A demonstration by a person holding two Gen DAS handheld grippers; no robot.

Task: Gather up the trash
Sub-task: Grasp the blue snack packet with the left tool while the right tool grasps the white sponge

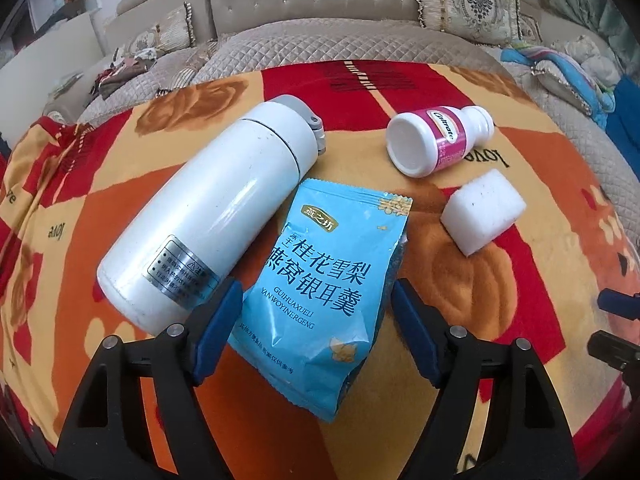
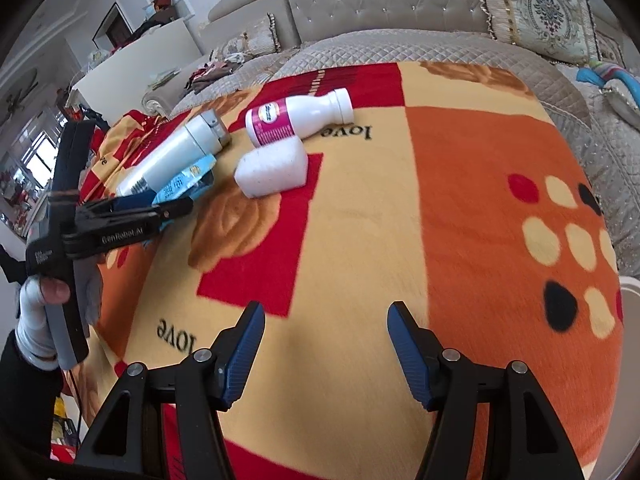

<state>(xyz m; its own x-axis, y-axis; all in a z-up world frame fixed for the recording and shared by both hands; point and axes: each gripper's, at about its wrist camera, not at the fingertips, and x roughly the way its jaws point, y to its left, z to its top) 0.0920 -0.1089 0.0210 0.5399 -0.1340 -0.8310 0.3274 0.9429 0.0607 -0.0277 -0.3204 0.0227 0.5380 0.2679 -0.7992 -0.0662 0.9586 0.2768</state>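
In the left wrist view we see the left gripper [image 1: 316,312] with jaws spread wide, straddling the lower half of the blue sachet [image 1: 320,280] without pressing it. The sachet lies flat on the blanket [image 1: 520,280], long axis running from 6 toward 12 o'clock, beside the white flask [image 1: 208,216] at 10 o'clock. The right gripper [image 2: 326,344], open and empty, stands well apart; we judge the left nearer.
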